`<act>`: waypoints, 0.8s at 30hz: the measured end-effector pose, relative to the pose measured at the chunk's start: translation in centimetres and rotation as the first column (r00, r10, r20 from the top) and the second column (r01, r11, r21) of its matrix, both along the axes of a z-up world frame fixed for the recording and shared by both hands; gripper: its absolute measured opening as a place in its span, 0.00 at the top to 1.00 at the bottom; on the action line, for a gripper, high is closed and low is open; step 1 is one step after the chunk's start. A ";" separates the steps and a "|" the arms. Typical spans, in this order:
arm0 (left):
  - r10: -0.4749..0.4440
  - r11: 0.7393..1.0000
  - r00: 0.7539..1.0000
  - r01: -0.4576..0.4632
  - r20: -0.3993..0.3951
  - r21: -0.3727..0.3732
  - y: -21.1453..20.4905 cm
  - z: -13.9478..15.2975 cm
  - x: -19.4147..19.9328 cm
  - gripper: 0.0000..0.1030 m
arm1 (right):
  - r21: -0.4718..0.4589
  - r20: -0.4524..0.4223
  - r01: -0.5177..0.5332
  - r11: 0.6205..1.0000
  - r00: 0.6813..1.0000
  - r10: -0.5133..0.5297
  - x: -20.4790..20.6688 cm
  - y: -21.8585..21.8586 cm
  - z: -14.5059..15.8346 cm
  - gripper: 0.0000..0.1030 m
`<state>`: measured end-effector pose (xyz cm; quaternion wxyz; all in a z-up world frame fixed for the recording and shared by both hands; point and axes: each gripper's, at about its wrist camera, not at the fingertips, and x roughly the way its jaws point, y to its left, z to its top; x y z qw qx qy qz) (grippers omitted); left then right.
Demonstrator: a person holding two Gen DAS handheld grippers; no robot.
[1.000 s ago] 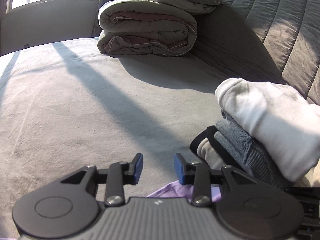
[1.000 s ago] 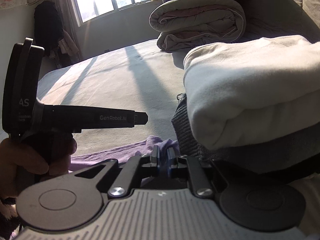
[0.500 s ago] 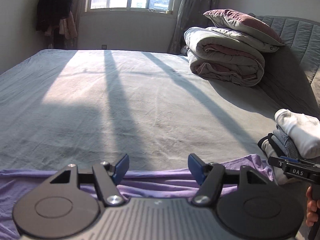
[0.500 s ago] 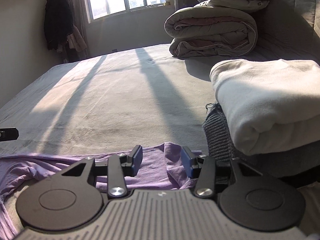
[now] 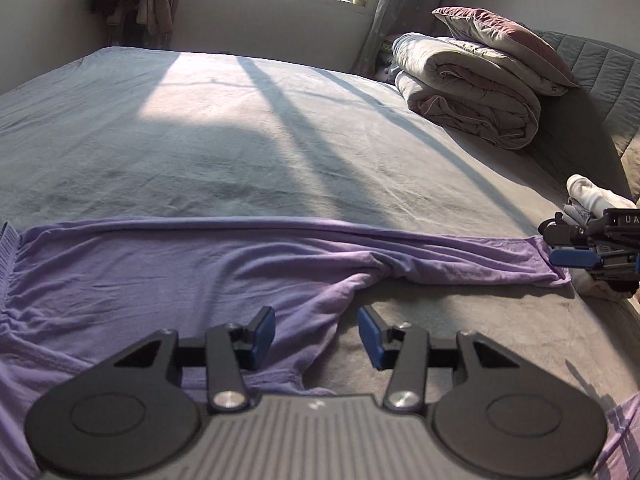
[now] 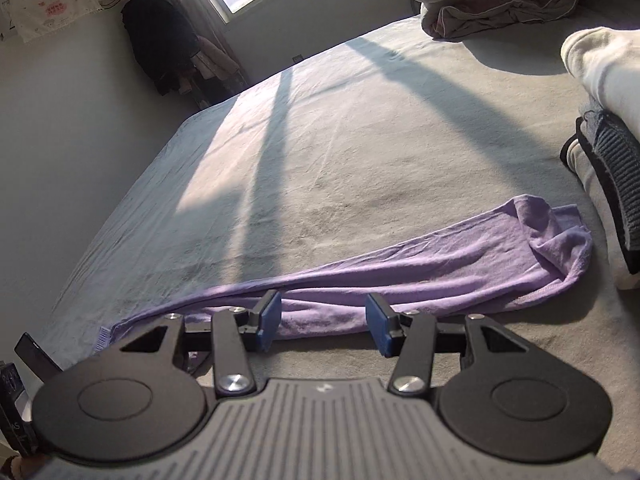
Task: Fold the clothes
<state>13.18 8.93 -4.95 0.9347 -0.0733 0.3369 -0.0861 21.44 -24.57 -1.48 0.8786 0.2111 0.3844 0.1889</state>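
While both grippers [image 5: 316, 334] [image 6: 323, 322] gape empty, purple pants [image 5: 180, 268] lie unfolded beside the folded stack [image 6: 608, 128].

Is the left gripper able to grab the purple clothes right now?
Probably yes. The left gripper is open, the purple garment lies flat on the bed right under its fingers, and nothing blocks it.
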 end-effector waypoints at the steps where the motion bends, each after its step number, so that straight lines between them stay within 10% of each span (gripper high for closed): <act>1: -0.019 1.000 1.000 0.019 0.012 0.007 0.0 -0.5 -0.2 0.55 | 0.032 -0.028 0.013 0.999 1.000 -0.012 0.0 0.2 -0.6 0.50; 11: -0.176 0.983 0.984 0.175 0.016 0.052 -1.2 -1.8 -0.1 0.66 | -0.049 -0.072 0.195 0.980 0.977 -0.198 -1.1 -0.2 -3.7 0.64; 24: -0.166 0.980 0.986 0.164 0.008 0.110 -2.1 -2.6 0.2 0.68 | -0.047 -0.035 0.302 0.952 0.952 -0.304 -0.8 -3.8 -5.3 0.71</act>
